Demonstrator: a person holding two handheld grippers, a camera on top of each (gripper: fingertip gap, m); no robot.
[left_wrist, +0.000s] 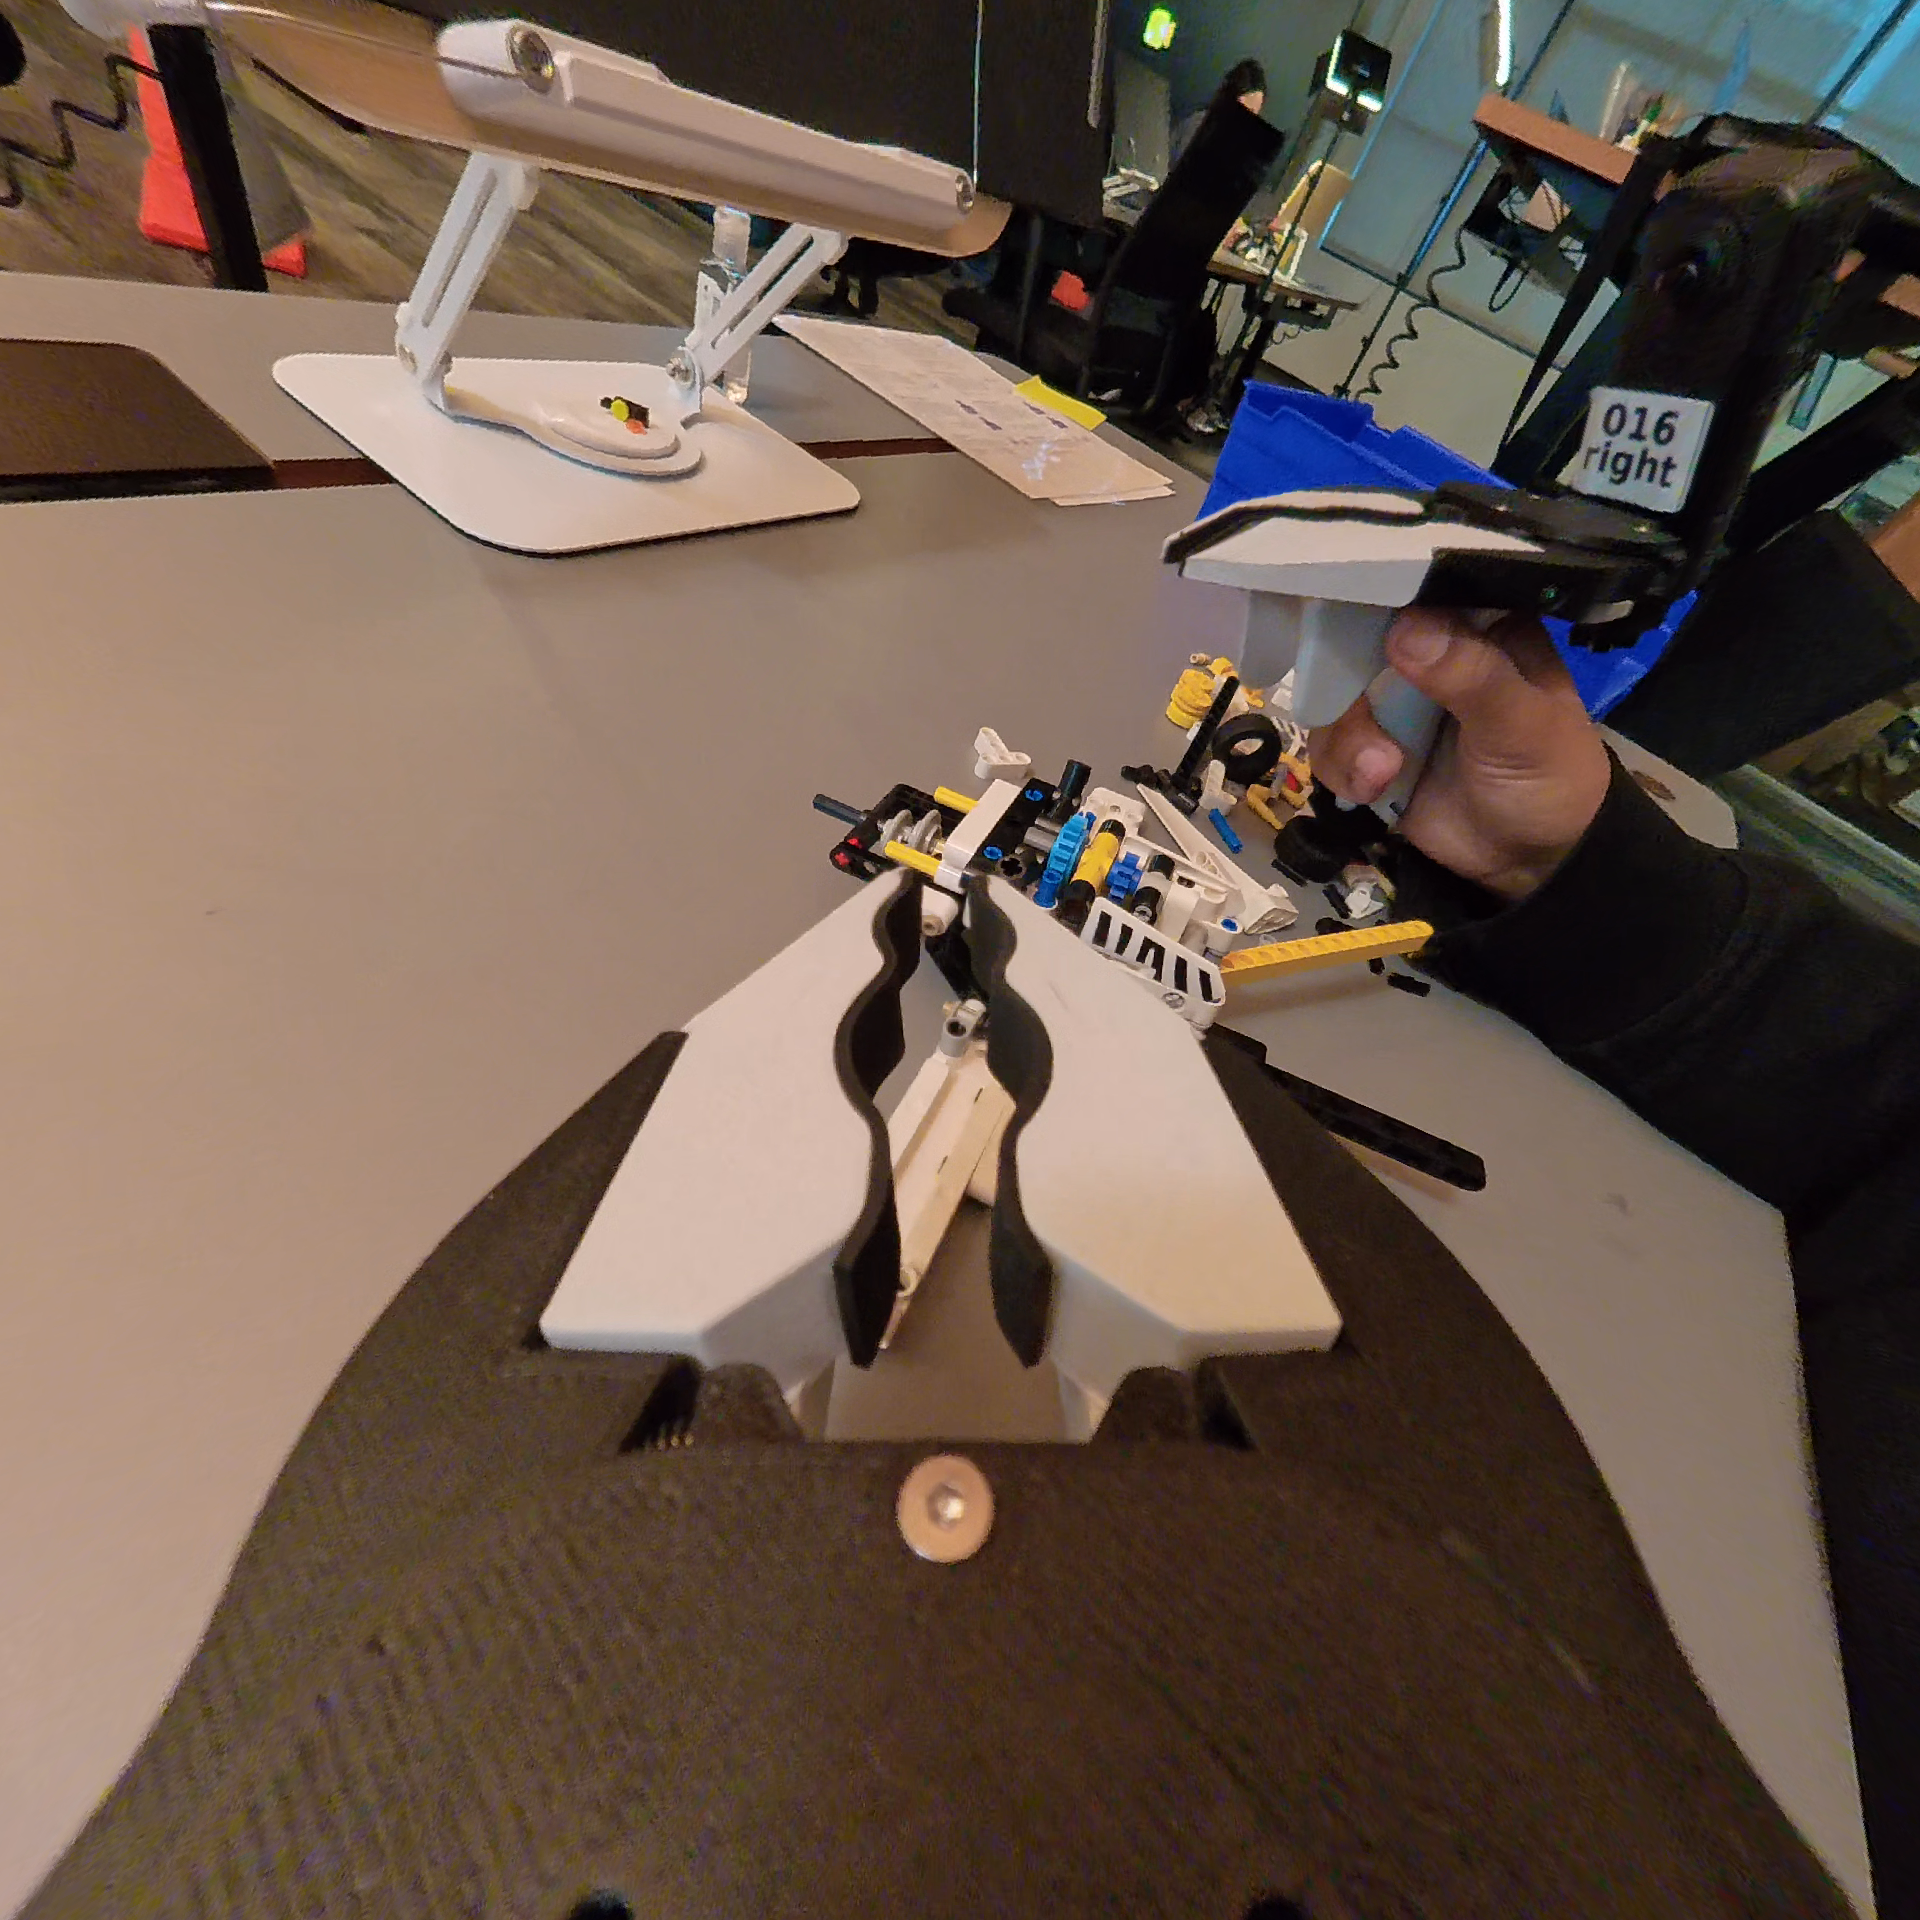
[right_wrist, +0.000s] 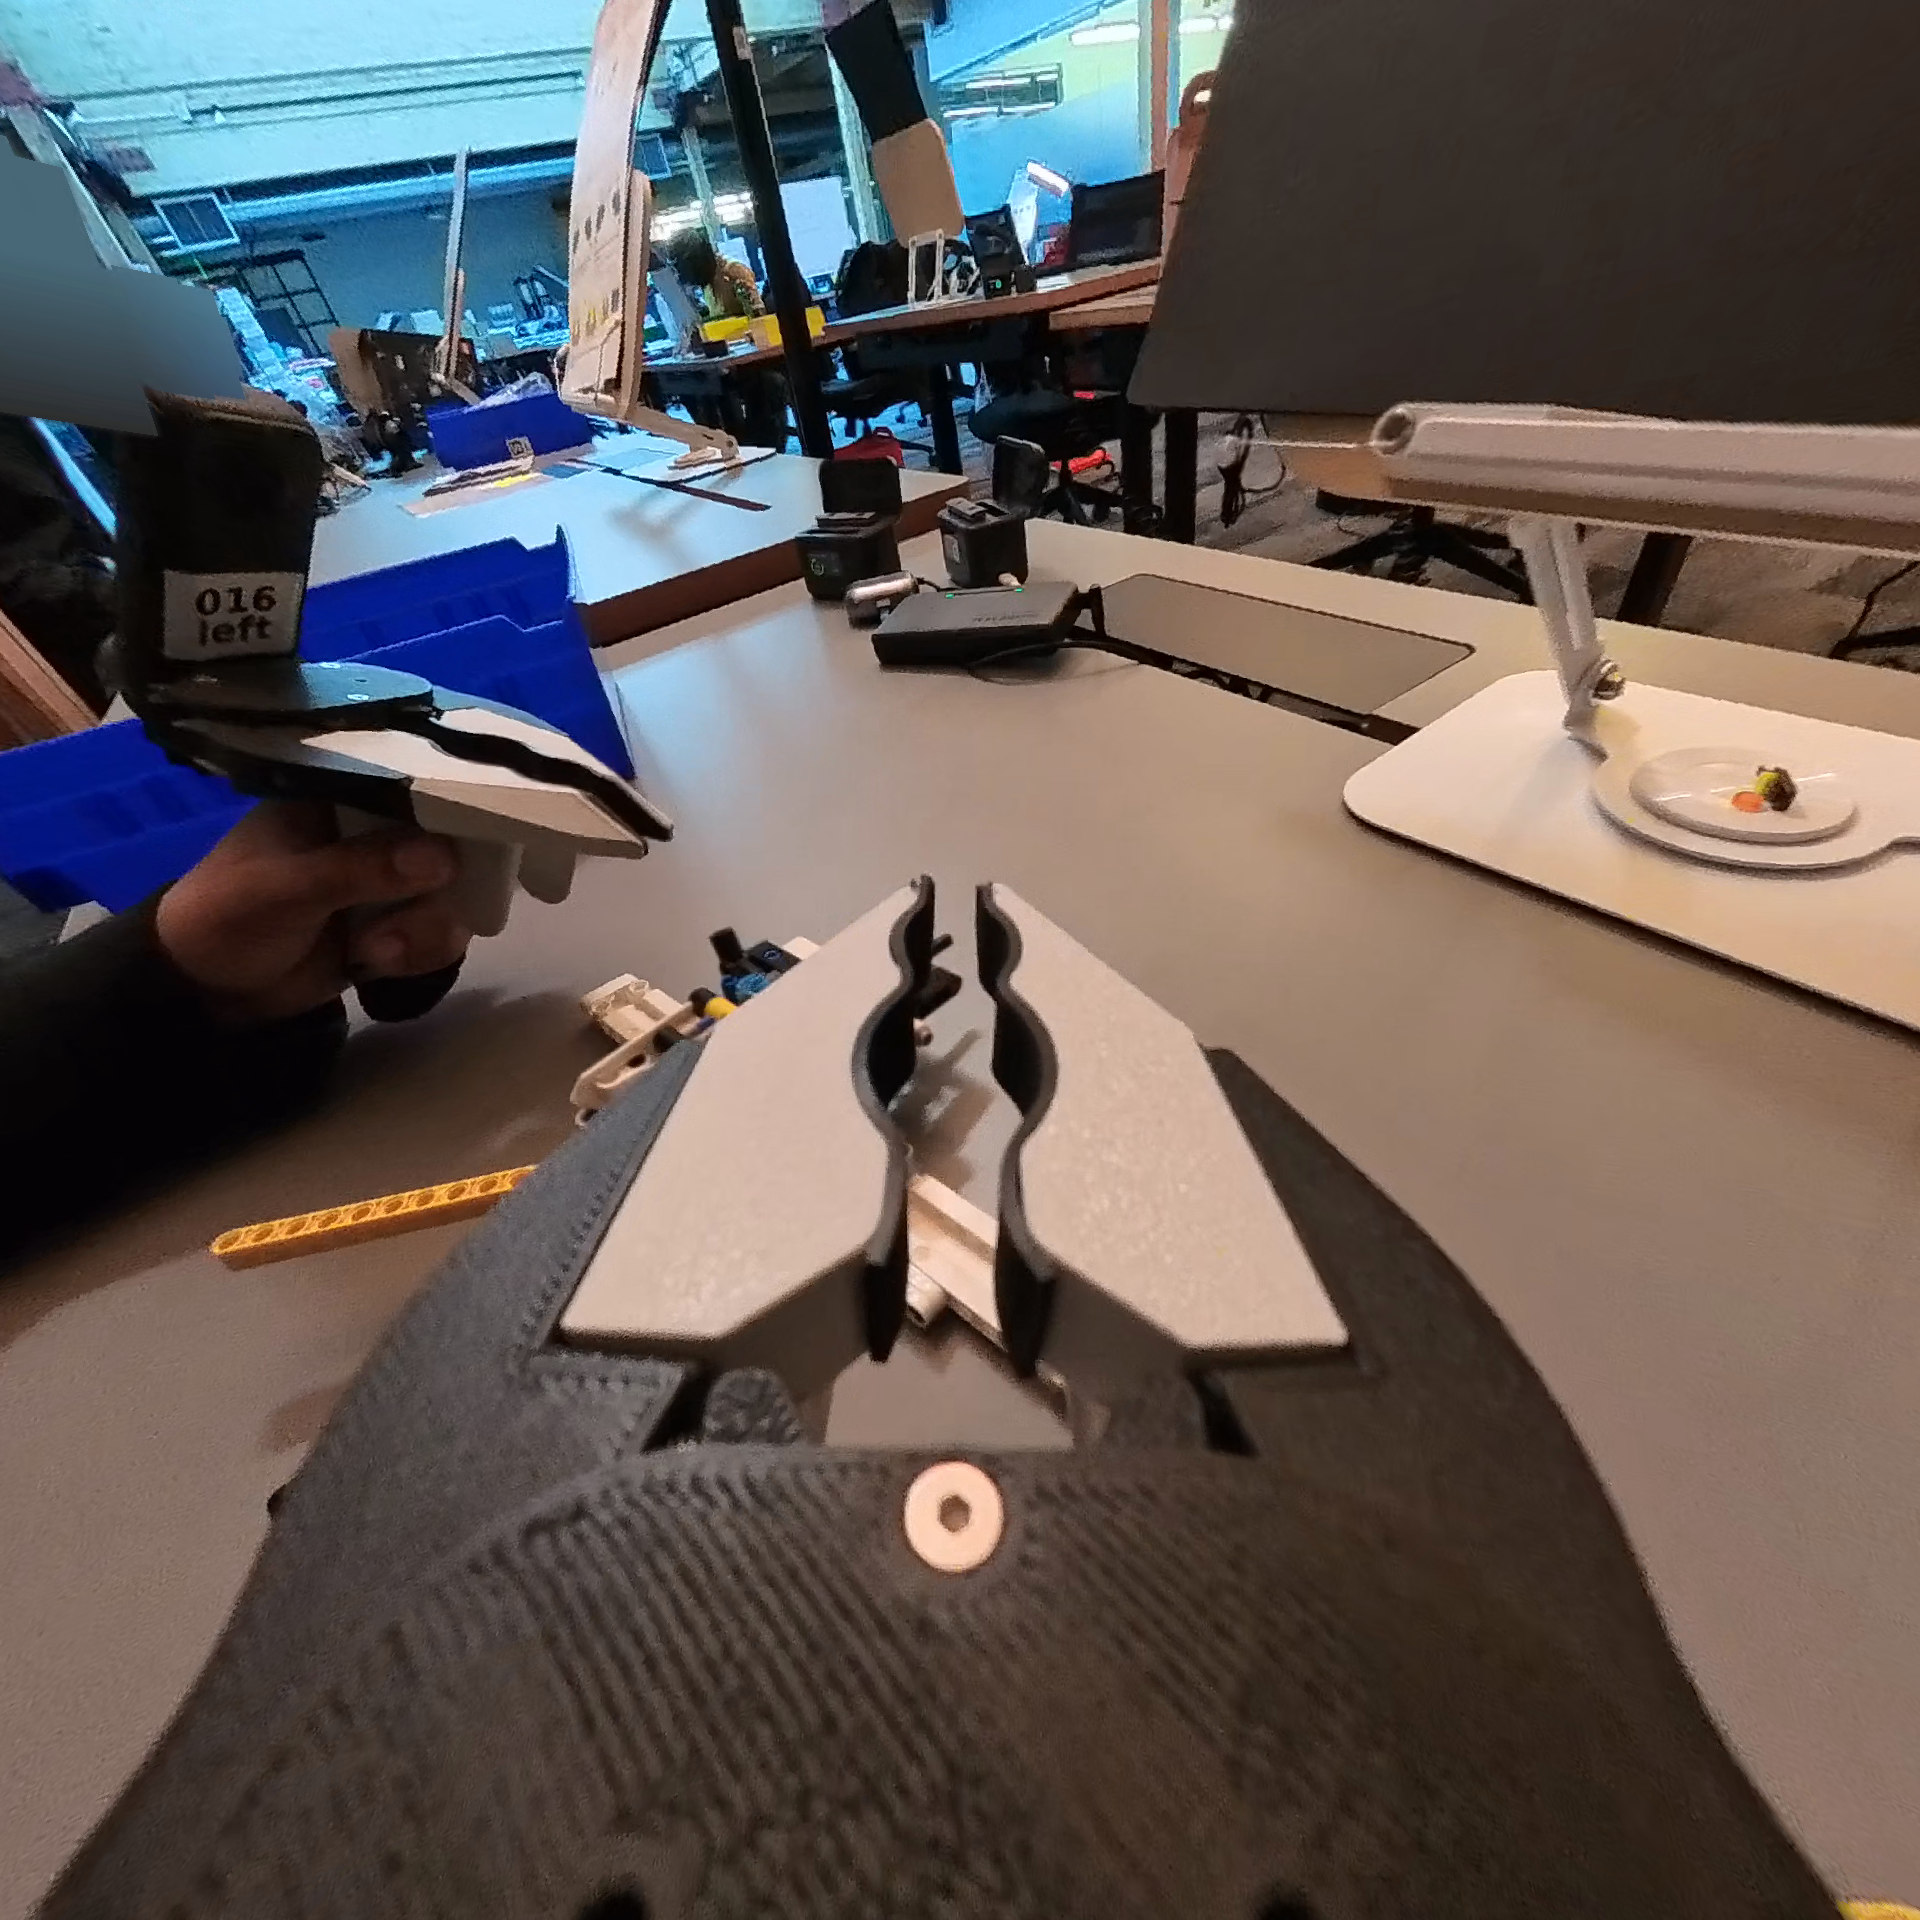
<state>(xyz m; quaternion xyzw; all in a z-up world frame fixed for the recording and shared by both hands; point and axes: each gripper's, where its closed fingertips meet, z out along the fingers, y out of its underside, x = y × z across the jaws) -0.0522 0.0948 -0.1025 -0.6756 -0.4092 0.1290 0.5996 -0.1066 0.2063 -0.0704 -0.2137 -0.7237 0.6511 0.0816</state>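
Observation:
A toy building-brick model (left_wrist: 1060, 862) of white, black, blue and yellow parts lies on the grey table (left_wrist: 416, 779). My left gripper (left_wrist: 940, 899) hovers just above its near end, fingers almost together. In the right wrist view the left gripper (right_wrist: 649, 826) is in the air with its pads closed and nothing between them. My right gripper (right_wrist: 951, 894) hovers over the model's parts (right_wrist: 665, 1013), jaws nearly closed. In the left wrist view the right gripper (left_wrist: 1179, 545) is raised above the loose pieces (left_wrist: 1247, 738), closed and empty. A hand grips each handle.
A yellow beam (left_wrist: 1330, 948) and a black beam (left_wrist: 1382, 1132) lie near the model. A blue bin (left_wrist: 1330, 447) stands behind. A white stand (left_wrist: 561, 457) with a small coloured piece on its base is further back. Black boxes (right_wrist: 977, 618) and a paper sheet (left_wrist: 977, 405) lie beyond.

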